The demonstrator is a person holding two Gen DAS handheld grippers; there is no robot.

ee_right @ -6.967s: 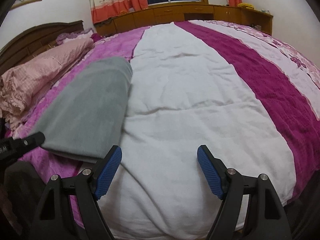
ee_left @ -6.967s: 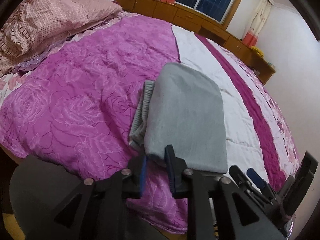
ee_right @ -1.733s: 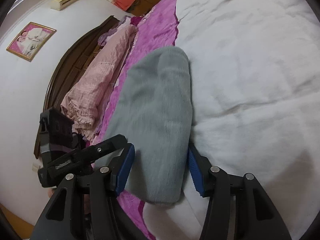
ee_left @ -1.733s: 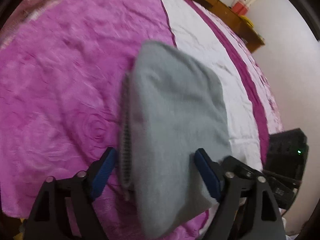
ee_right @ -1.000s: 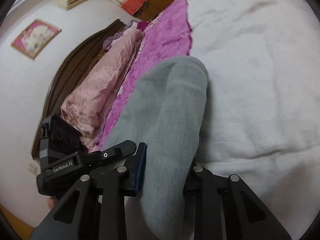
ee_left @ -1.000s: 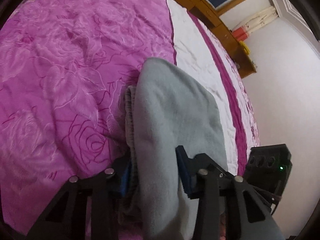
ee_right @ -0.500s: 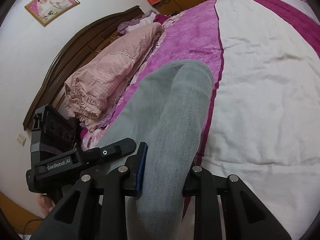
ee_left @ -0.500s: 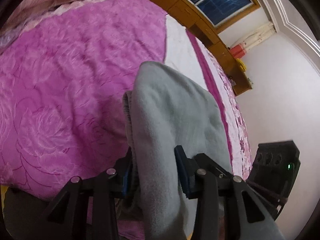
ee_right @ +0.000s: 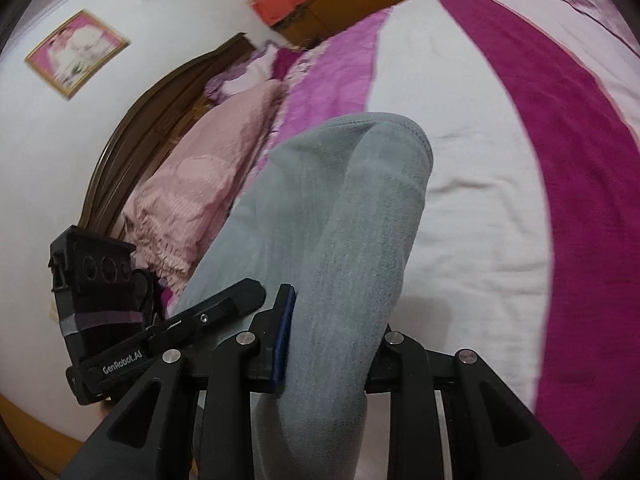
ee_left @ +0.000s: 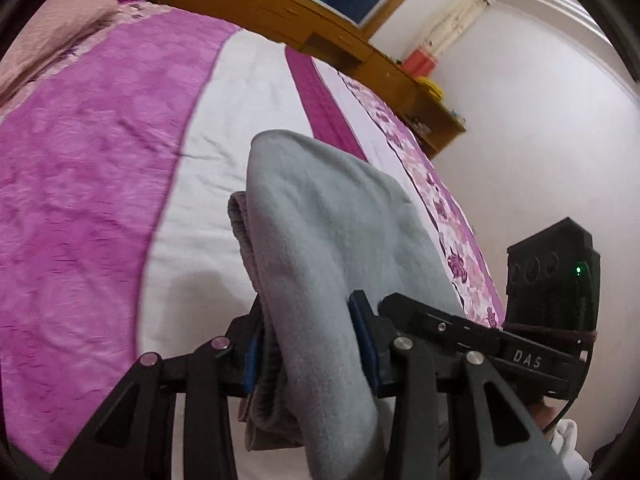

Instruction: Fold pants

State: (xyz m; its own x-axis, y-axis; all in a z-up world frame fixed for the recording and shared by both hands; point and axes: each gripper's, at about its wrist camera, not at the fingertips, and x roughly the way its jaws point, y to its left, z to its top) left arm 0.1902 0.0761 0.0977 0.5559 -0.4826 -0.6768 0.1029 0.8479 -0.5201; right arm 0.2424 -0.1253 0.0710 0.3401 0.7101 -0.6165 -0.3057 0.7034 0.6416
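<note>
The grey folded pants (ee_left: 316, 232) are held up off the bed, their near end clamped in both grippers. My left gripper (ee_left: 306, 344) is shut on the near left part of the bundle, blue pads pressing both sides. My right gripper (ee_right: 332, 340) is shut on the near right part of the pants (ee_right: 340, 216). The far folded end hangs in the air over the white stripe of the bedspread. Each gripper shows at the edge of the other's view.
The bed has a quilt with a magenta floral part (ee_left: 80, 168), a white stripe (ee_right: 472, 208) and a dark pink stripe (ee_right: 568, 128). A pink pillow (ee_right: 200, 184) and brown headboard (ee_right: 132, 148) lie left. A wooden cabinet (ee_left: 304, 12) runs along the far wall.
Both grippers closed on the pants about a second ago. Since then they have lifted the bundle off the magenta part and carried it rightward over the white stripe.
</note>
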